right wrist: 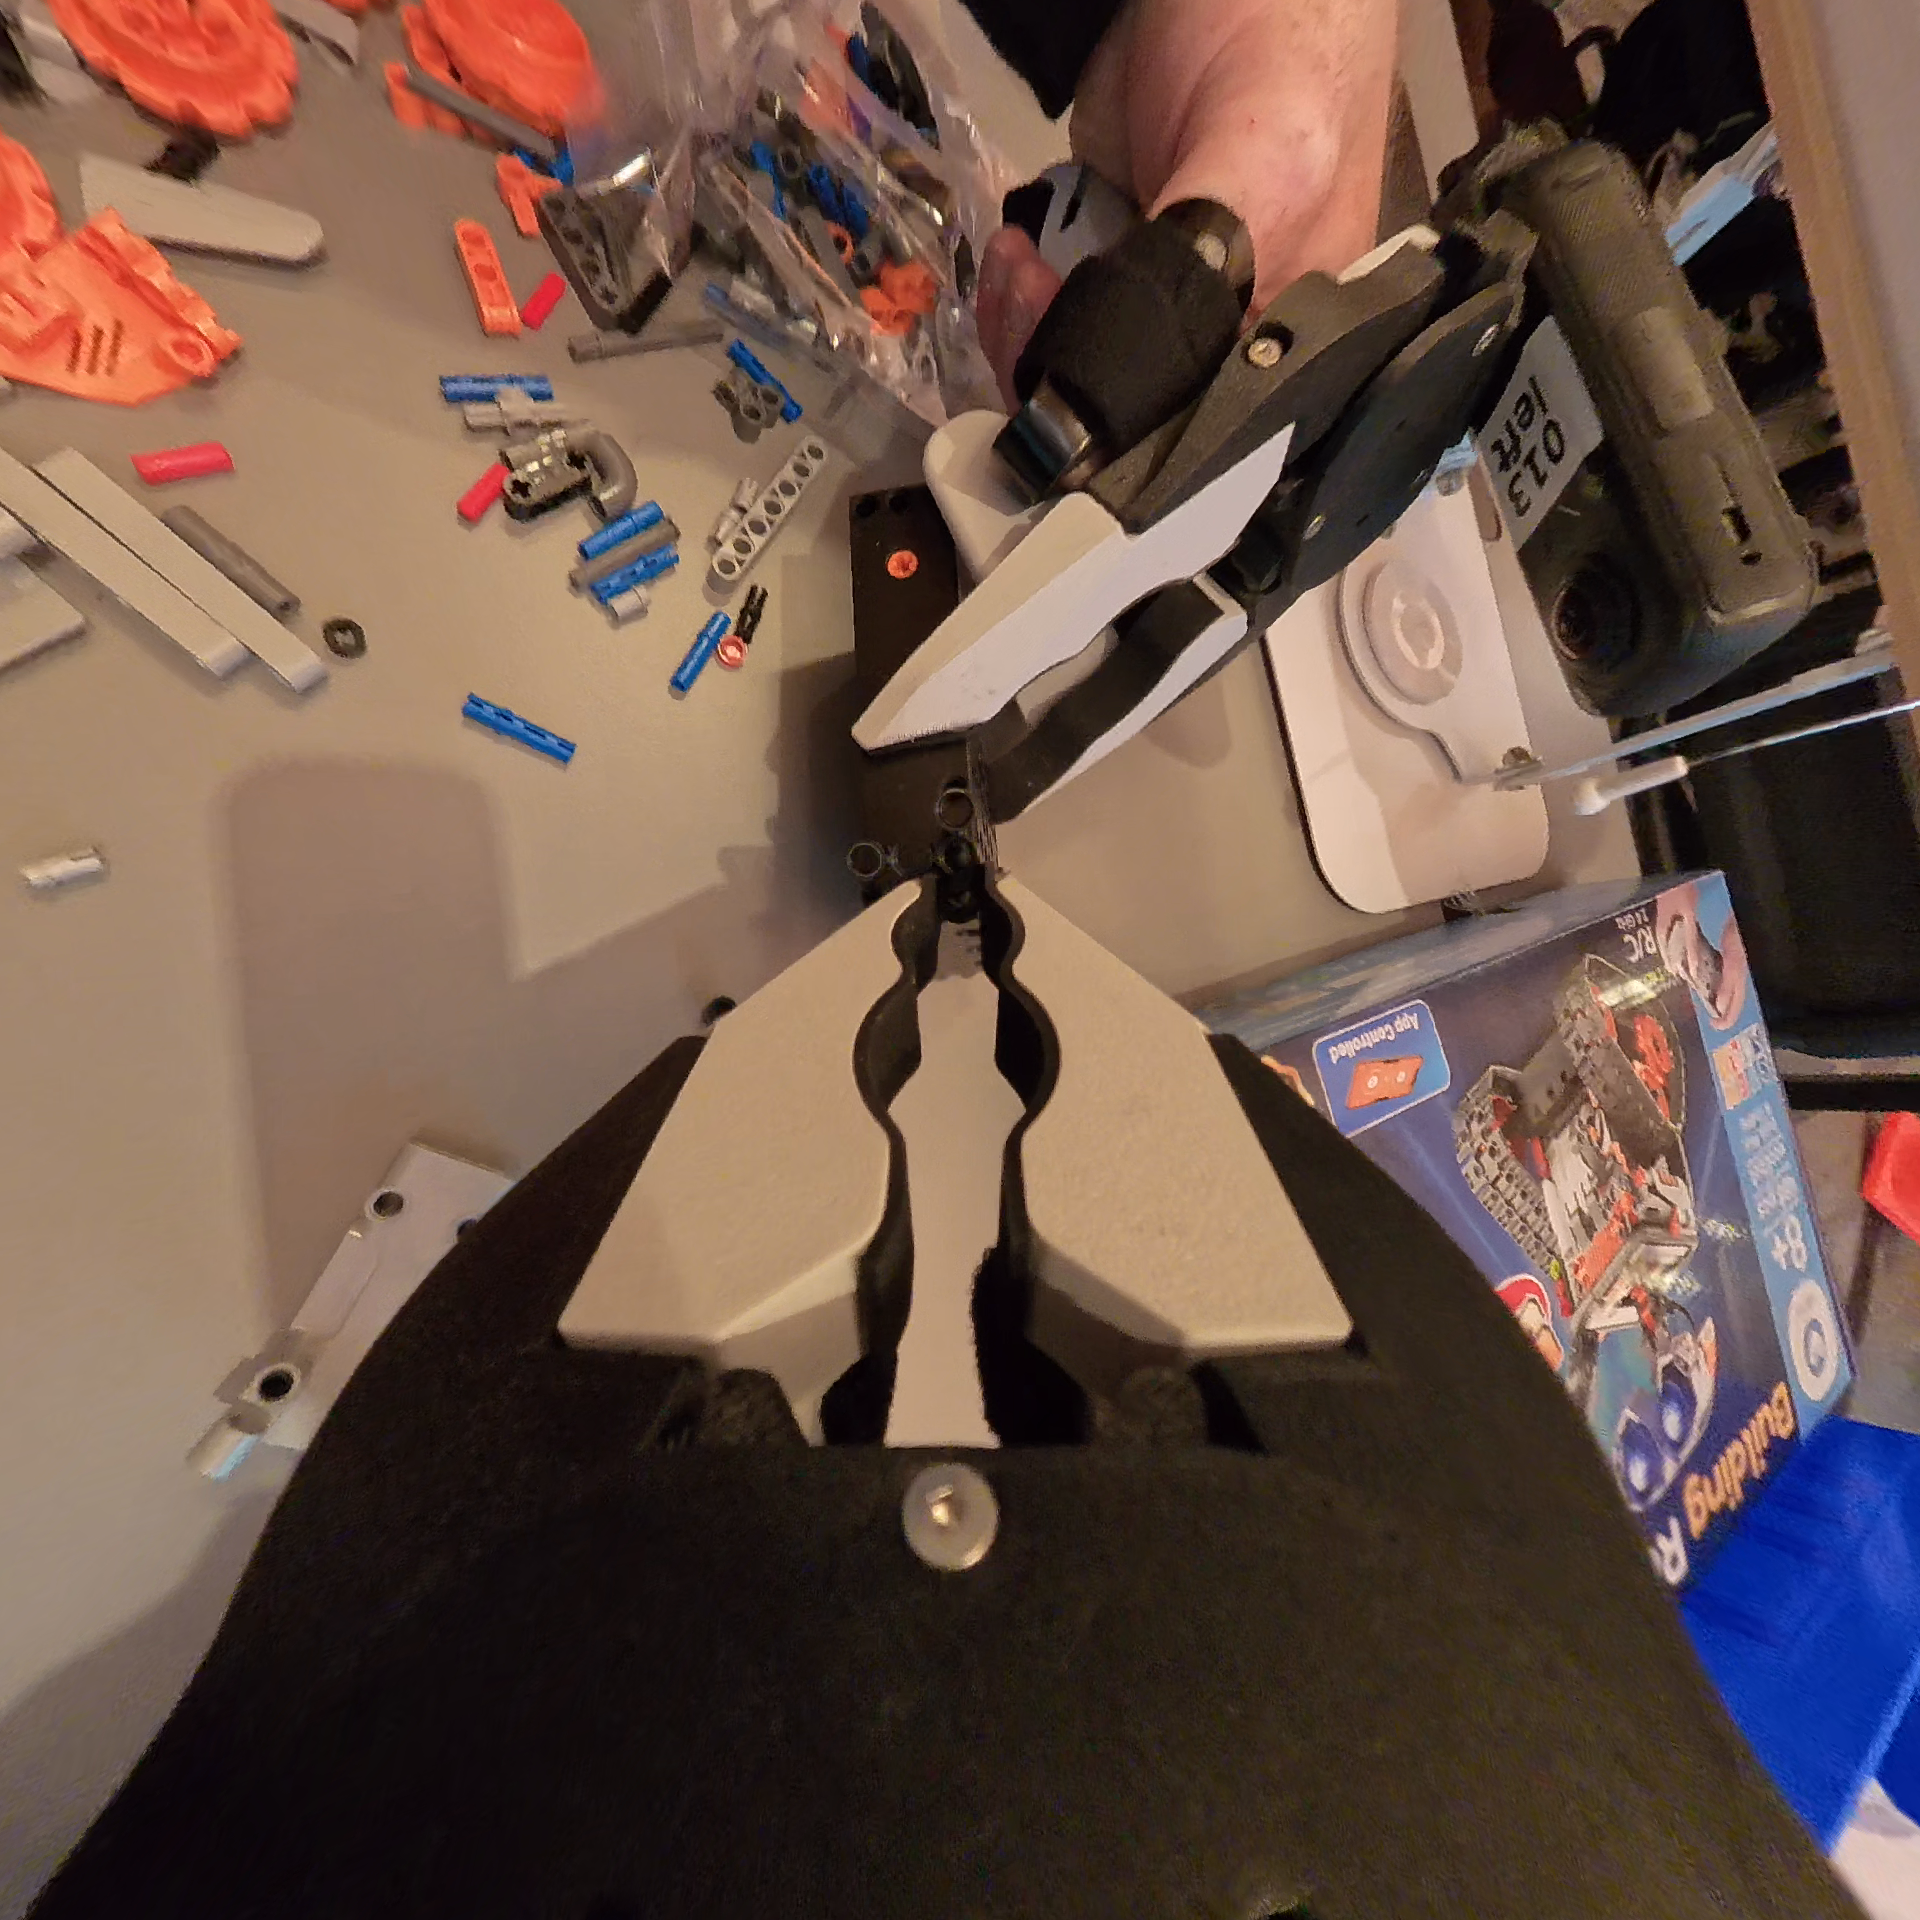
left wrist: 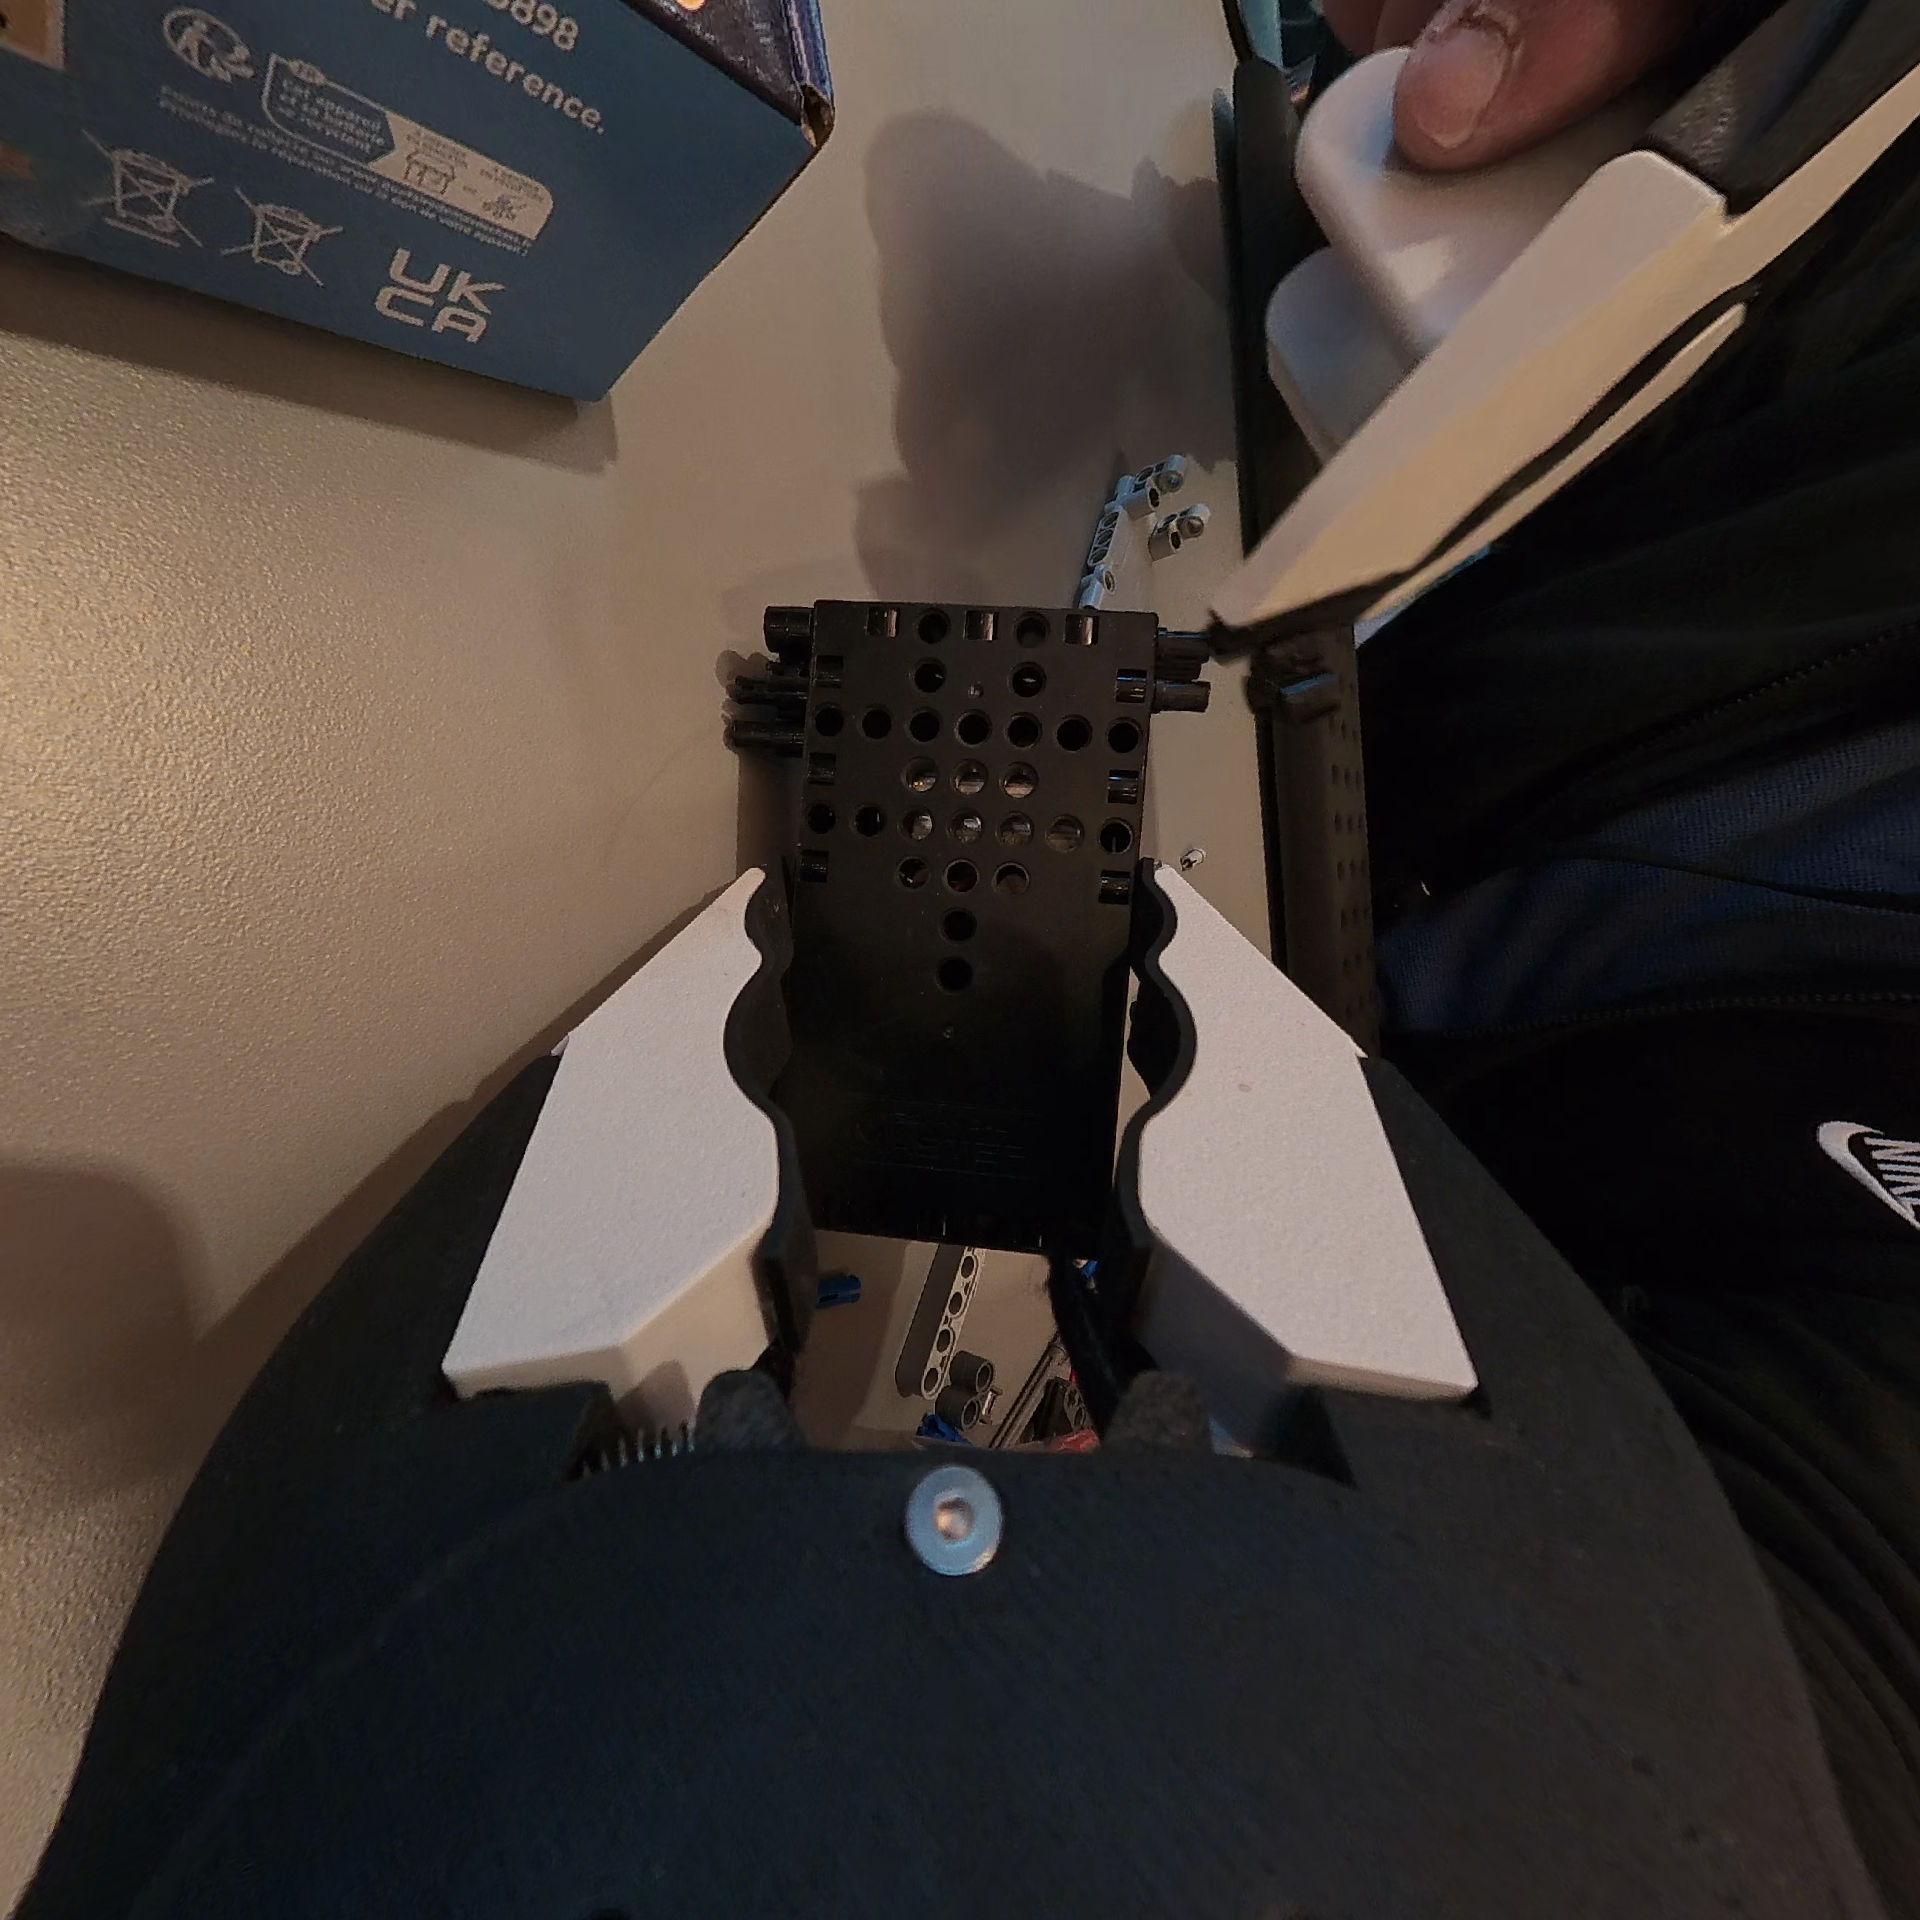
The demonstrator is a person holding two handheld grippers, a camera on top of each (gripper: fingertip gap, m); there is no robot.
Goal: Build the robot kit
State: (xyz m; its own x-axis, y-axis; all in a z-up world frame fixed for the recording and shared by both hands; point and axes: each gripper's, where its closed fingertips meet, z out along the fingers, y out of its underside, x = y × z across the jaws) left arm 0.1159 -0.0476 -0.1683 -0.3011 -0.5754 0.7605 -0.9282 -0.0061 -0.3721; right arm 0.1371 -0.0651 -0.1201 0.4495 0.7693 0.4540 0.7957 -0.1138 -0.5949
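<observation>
Black plastic fills my left view: the left tool (left wrist: 961,894) is closed on a black perforated block (left wrist: 966,831), one finger pressing each long side. At 1 o'clock the tip of the right tool (left wrist: 1236,623) touches a black pin (left wrist: 1179,655) on the block's corner. In my right view the right tool (right wrist: 961,888) is narrowed on a small black connector (right wrist: 956,862) at the block's end. The blue box (right wrist: 1558,1174) sits at 4 o'clock, loose blue pins (right wrist: 623,551) at 10 o'clock on the grey tabletop (right wrist: 364,935).

Black perforated block (left wrist: 966,894), orange parts (right wrist: 177,62)
</observation>
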